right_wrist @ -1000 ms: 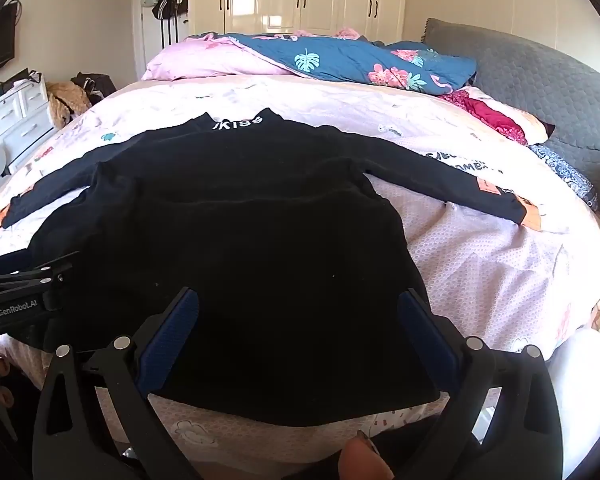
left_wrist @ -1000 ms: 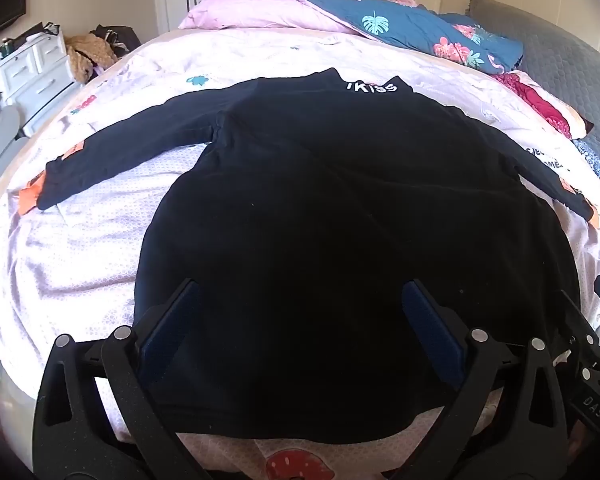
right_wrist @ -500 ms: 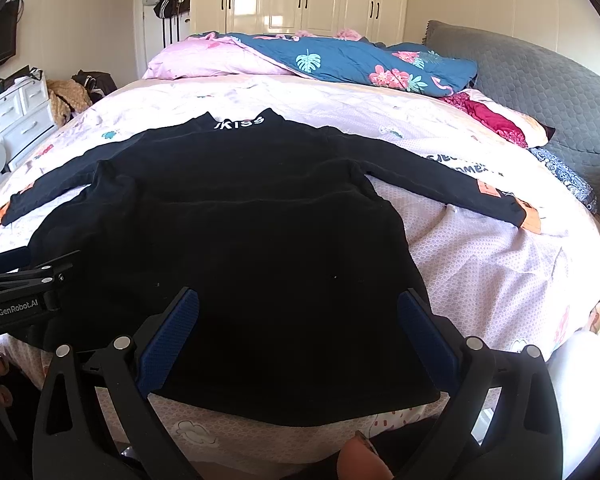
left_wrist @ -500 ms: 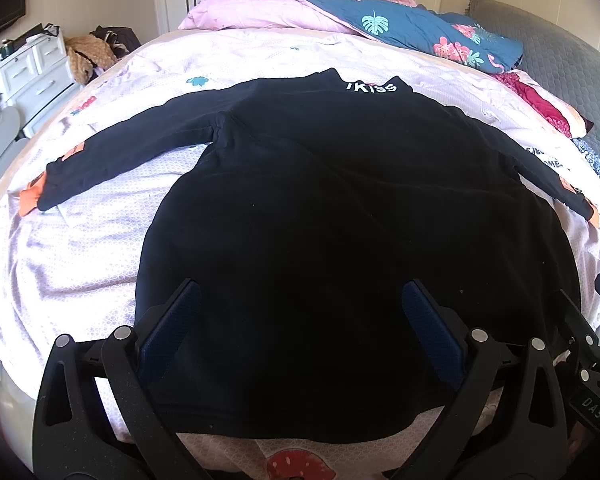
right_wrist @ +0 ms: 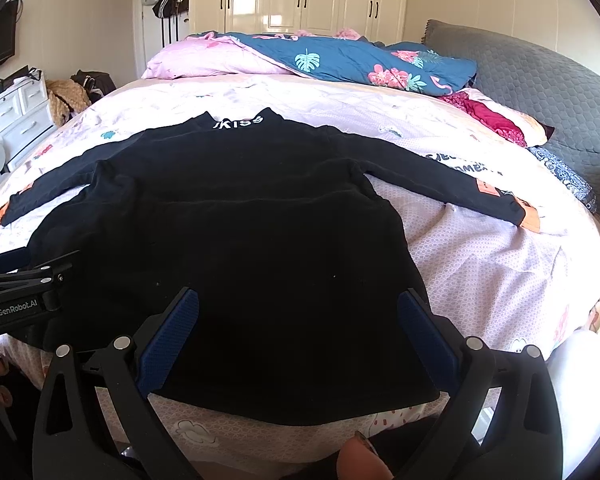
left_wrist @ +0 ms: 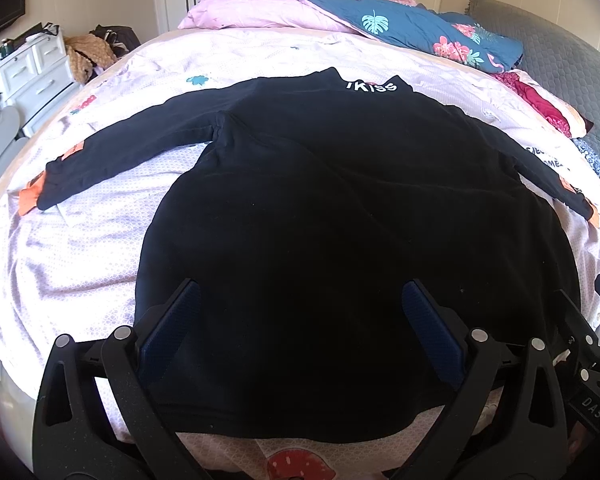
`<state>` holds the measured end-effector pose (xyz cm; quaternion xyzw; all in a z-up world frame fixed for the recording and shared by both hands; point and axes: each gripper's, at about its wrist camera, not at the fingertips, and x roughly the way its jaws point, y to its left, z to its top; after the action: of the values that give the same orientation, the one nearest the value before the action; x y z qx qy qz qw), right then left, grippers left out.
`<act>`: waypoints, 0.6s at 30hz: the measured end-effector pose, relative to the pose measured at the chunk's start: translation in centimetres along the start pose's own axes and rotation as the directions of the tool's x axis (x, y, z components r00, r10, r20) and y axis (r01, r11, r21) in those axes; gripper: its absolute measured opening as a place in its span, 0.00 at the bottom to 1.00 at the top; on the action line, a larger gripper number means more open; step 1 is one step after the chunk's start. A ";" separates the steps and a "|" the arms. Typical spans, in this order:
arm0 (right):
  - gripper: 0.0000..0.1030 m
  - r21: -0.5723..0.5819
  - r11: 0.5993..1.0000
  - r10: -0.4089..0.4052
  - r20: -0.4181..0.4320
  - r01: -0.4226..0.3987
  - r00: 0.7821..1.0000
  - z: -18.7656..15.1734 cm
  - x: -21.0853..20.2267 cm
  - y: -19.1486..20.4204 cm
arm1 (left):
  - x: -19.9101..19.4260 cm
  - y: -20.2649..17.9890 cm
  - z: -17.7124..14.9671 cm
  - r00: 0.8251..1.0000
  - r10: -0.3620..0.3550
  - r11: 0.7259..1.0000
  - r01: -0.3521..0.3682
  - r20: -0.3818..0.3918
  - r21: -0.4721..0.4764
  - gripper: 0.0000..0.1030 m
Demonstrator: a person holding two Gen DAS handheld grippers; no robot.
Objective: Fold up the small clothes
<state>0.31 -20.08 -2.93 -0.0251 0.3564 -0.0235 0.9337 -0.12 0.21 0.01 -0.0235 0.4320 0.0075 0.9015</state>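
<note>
We see one white drawer chest (right_wrist: 18,114) far on the left, by the wall. Next comes one big bed (right_wrist: 480,264) with a pale pink sheet. On the bed lies one black top (right_wrist: 236,240), spread out flat, with its neck pointing away from us. White letters (right_wrist: 238,123) sit on the neck. The top has two long sleeves. The left sleeve (left_wrist: 124,156) reaches out to the left and the right sleeve (right_wrist: 452,182) reaches out to the right. Each sleeve ends in an orange cuff. The bottom edge of the top is near the edge of the bed closest to us.

We hold two tongs. The left tongs (left_wrist: 300,330) are wide apart over the bottom left part of the top and grip nothing. The right tongs (right_wrist: 298,330) are wide apart over the bottom right part and grip nothing too. Each has two blue pads (right_wrist: 168,344).

At the far end of the bed lie one pink pillow (right_wrist: 204,60) and one blue flowery quilt (right_wrist: 360,62). One grey headboard (right_wrist: 540,92) stands on the right.
</note>
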 end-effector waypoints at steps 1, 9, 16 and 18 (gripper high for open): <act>0.96 0.000 1.000 0.000 0.000 0.000 1.000 0.0 0.0 0.0 | 0.0 0.0 0.0 1.000 0.001 1.000 -0.001 0.000 0.000 0.92; 0.96 0.000 1.000 0.000 0.001 0.000 1.000 0.0 0.0 0.0 | 0.0 0.0 0.0 1.000 0.001 1.000 -0.001 0.000 0.000 0.92; 0.96 0.003 1.000 0.001 0.001 -0.001 1.000 0.1 0.0 -0.2 | 0.0 -0.1 0.0 1.000 0.003 1.000 -0.003 0.002 -0.001 0.92; 0.96 0.003 1.000 0.003 0.000 -0.003 1.000 0.1 0.0 -0.2 | 0.0 -0.1 0.1 1.000 0.005 1.000 -0.005 0.002 -0.001 0.92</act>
<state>0.35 -20.26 -2.83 -0.0233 0.3563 -0.0226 0.9338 -0.07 0.12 0.05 -0.0228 0.4313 0.0099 0.9019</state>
